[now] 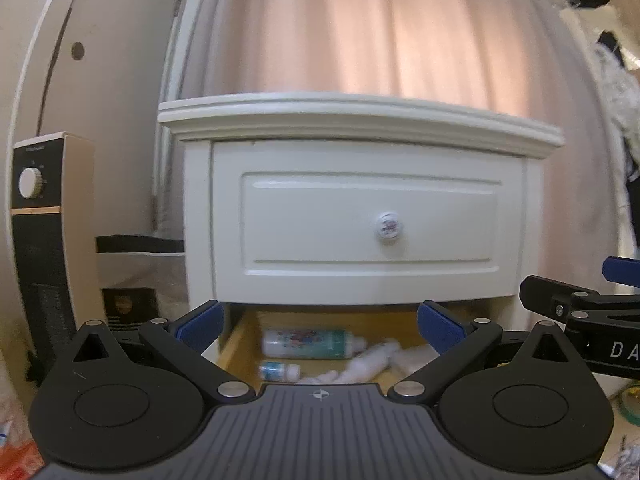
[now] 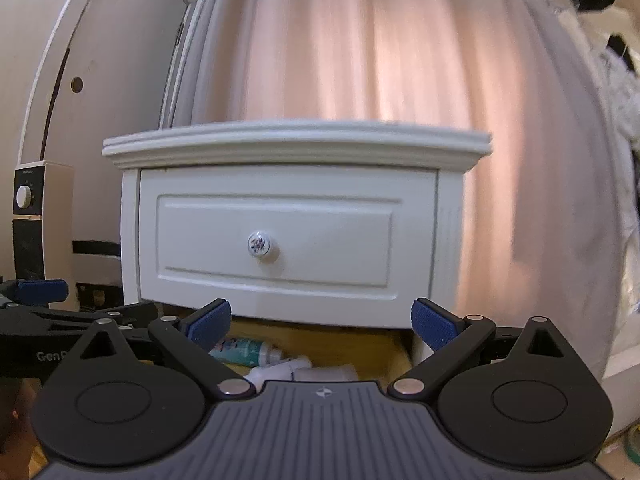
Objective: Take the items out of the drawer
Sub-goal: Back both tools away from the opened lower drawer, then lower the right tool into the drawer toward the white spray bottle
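Observation:
A white nightstand [image 1: 360,120] [image 2: 296,144] faces me, its upper drawer [image 1: 368,220] [image 2: 288,236] closed behind a round patterned knob [image 1: 387,225] [image 2: 258,244]. Below it a lower drawer [image 1: 240,340] [image 2: 360,344] with a wooden inside stands pulled out. In it lie a teal-and-white bottle [image 1: 308,344] [image 2: 244,351], a small bottle [image 1: 278,371], and white tubes [image 1: 372,362] [image 2: 288,370]. My left gripper [image 1: 320,326] is open above the drawer with nothing between its fingers. My right gripper [image 2: 322,322] is open too, just to the right, also empty.
A heater with a white dial [image 1: 40,240] [image 2: 30,216] stands left of the nightstand against a pale door [image 1: 100,80]. Pink curtains [image 1: 380,28] [image 2: 380,48] hang behind. Clutter lies on the floor at the right [image 1: 628,404] and bottom left [image 1: 16,452].

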The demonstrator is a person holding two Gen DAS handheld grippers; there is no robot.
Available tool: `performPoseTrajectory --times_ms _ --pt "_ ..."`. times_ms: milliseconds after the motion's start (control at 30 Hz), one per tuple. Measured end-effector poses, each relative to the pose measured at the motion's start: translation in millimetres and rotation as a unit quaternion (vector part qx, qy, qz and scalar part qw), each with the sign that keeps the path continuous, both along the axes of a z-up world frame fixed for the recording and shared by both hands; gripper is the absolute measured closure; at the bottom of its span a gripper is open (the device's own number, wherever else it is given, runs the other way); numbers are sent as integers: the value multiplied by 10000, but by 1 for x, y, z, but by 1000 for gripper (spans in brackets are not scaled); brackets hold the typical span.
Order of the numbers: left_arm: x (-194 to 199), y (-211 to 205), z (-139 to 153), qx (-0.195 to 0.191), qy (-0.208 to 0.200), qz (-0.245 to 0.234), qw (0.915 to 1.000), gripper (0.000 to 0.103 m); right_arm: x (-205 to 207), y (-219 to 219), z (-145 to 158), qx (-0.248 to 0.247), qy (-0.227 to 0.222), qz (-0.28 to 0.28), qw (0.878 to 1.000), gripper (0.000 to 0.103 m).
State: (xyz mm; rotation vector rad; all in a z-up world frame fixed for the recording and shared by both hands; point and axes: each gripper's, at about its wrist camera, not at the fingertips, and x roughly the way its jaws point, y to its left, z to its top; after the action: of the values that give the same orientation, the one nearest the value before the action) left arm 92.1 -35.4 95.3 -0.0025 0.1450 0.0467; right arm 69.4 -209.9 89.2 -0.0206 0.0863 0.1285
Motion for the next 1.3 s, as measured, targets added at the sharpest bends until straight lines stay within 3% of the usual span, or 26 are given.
performPoseTrajectory --times_ms 300,467,600,633,800,1100,1167,1300 --pt "35 15 3 -102 381 -289 9988 0 44 1 6 -153 338 179 9992 0" --pt "48 14 -4 304 405 102 9987 0 78 3 10 -726 612 238 9952 0" --pt "56 28 -4 62 503 59 9987 0 108 0 14 -1083 1039 537 9872 0" --pt "57 31 -3 -1 514 82 9986 0 114 0 14 -1160 1141 607 9848 0" --pt "64 23 -9 484 478 200 9975 0 135 8 12 -1605 1454 858 9725 0" --pt "70 36 -16 74 710 86 9974 0 162 25 5 -2351 2021 1412 9402 0" --pt "66 35 -19 135 615 130 9979 0 164 28 4 -2691 2013 1506 9297 0" --pt "57 35 -26 207 330 239 9990 0 175 27 -1 -2912 2422 1838 9070 0"
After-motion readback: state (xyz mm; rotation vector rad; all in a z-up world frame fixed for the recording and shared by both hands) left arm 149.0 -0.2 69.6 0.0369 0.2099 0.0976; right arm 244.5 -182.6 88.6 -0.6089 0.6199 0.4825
